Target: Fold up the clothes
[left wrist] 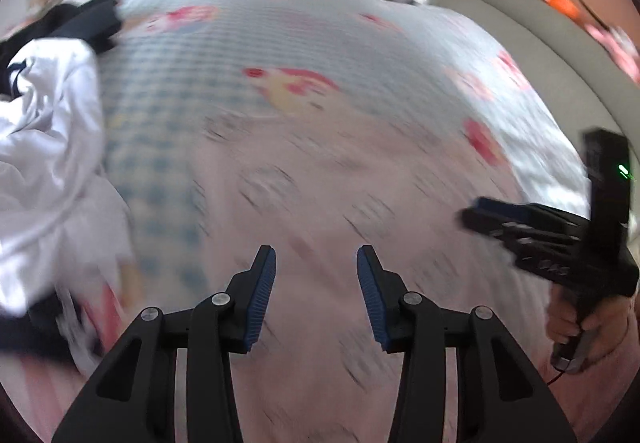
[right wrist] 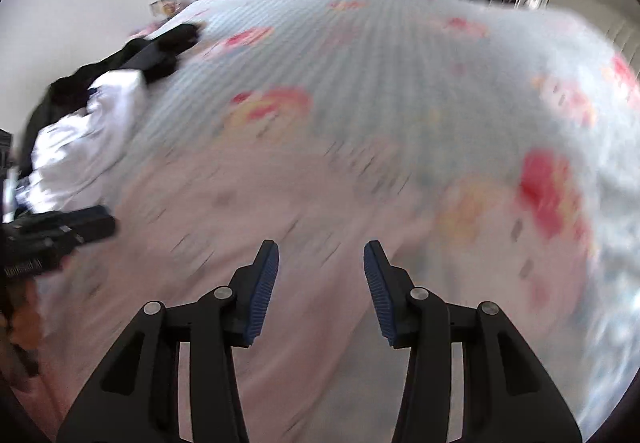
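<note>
Left wrist view shows the pink garment (left wrist: 320, 203) spread flat on the bed (left wrist: 320, 23), under both grippers. It looks thin, soft and light; I would pinch it at an edge or corner. The left gripper (left wrist: 316, 263) and the right gripper (right wrist: 321, 257) stand apart, holding nothing.

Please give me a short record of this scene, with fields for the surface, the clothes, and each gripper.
surface: bed with checked cartoon sheet
front garment: pale pink garment spread flat under both grippers
waiting clothes: white garment and dark garment, heaped on the left
left gripper: open, nothing between pads
right gripper: open, nothing between pads
image quality: motion blur
</note>
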